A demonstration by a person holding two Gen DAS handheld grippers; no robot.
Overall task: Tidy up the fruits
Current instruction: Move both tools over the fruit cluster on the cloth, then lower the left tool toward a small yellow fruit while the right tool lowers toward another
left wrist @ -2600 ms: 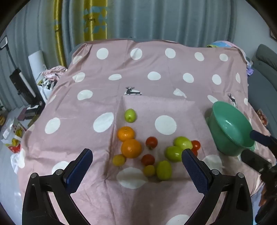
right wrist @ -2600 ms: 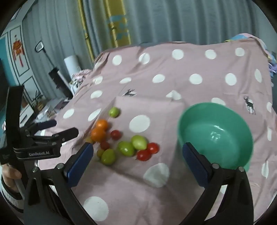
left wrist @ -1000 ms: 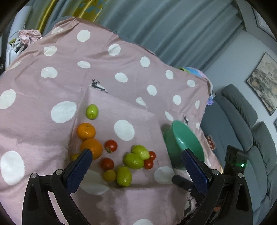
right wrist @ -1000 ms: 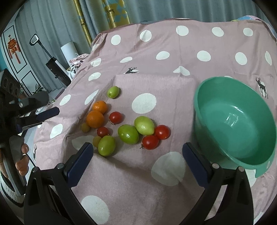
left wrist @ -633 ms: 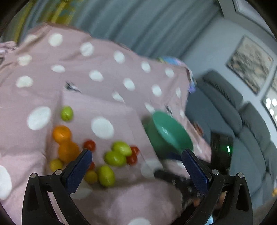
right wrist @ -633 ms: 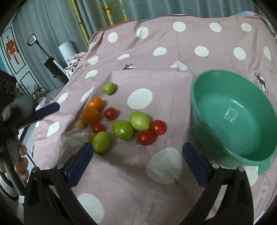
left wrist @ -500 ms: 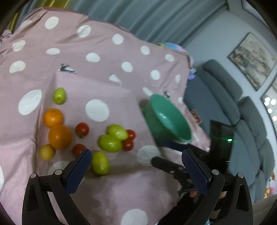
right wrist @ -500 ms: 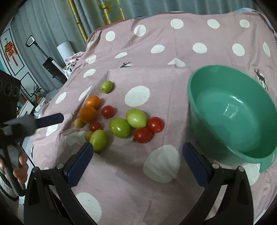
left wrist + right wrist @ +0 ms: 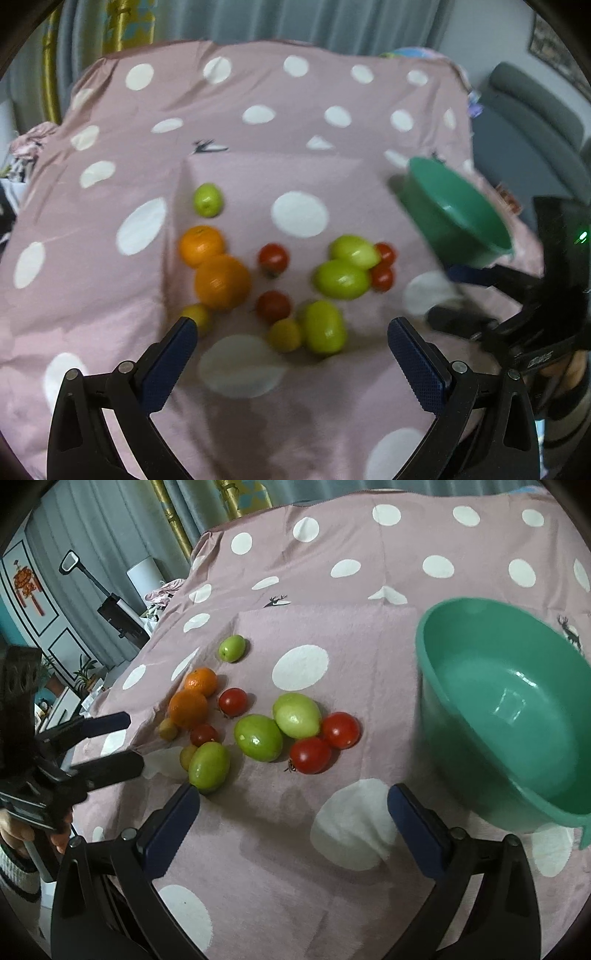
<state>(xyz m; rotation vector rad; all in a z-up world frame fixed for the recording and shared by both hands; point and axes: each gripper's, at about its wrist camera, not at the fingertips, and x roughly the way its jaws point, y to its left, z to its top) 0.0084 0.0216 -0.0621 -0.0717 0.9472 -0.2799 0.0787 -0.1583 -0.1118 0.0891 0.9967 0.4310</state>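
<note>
On the spotted cloth (image 9: 369, 635), left to right: left gripper (image 9: 122, 738) low at the cluster's left edge, jaws spread, nothing between them. Then two oranges (image 9: 188, 707), a small green fruit (image 9: 232, 648) behind them, cherry tomatoes (image 9: 232, 700) and small yellow ones, probably tomatoes too (image 9: 168, 729). Three bigger green fruits (image 9: 258, 737) mid-cluster, two tomatoes (image 9: 325, 744) touching them. Green bowl (image 9: 517, 716) empty, right of the fruit. Right gripper (image 9: 293, 806) above the near cloth, jaws wide, holding nothing.

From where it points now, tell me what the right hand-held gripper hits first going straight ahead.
Probably the nearer red tomato, which lies roughly centred ahead of the open right hand-held gripper; only bare cloth lies before it. Depth is uncertain.
</note>
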